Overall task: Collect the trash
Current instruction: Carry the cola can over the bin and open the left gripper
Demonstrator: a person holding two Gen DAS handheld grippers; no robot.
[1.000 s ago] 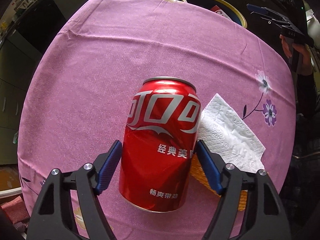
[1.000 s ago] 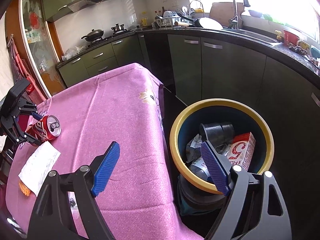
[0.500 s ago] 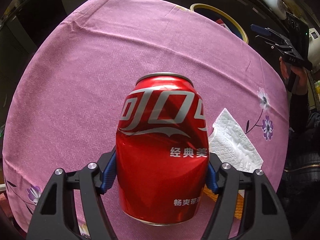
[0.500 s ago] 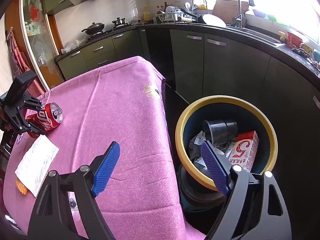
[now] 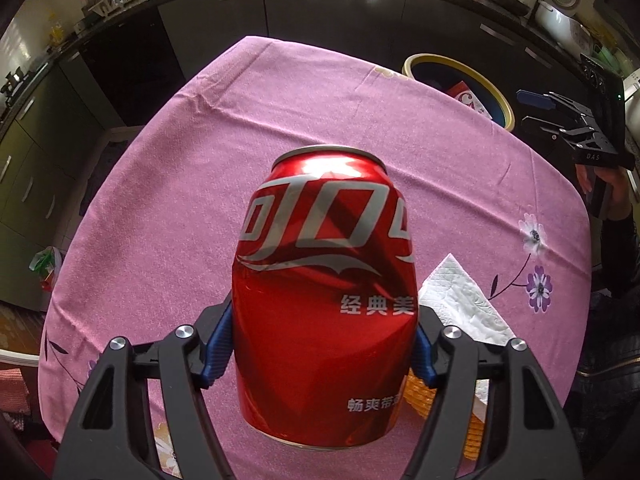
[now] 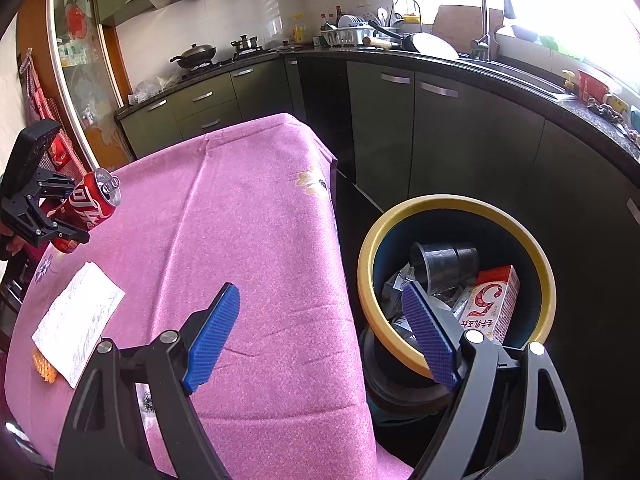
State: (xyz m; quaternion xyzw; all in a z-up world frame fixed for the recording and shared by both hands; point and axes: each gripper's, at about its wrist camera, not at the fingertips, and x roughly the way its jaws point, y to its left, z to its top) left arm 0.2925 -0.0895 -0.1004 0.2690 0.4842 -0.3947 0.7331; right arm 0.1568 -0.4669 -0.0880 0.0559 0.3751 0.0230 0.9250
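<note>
Two grippers show, one in each of the person's hands. On the left, the left gripper (image 5: 322, 350) is clamped on a red cola can (image 5: 324, 300), its blue pads pressed into the dented sides; the can is lifted off the pink-clothed desk (image 5: 180, 208) and tilts away from the camera, top end forward. In the right wrist view the same can (image 6: 86, 210) hangs at the far left edge above the cloth, its opened top turned toward the middle of the desk.

Just right of the can, the left wrist view shows a white napkin (image 5: 460, 300) lying flat on the cloth, with an orange textured thing (image 5: 420, 394) partly under it; what it is cannot be told. Farther right, the right gripper (image 5: 560, 120) is held out beyond the desk edge, beside a yellow-rimmed trash bin (image 5: 492, 92).

Only the right wrist view looks down into that bin (image 6: 366, 280): a dark plastic cup (image 6: 444, 260), a red-and-white carton (image 6: 492, 308) and crumpled wrappers lie inside. The right gripper (image 6: 320, 336) is wide open and holds nothing, one finger over the desk edge, the other over the bin's rim.
</note>
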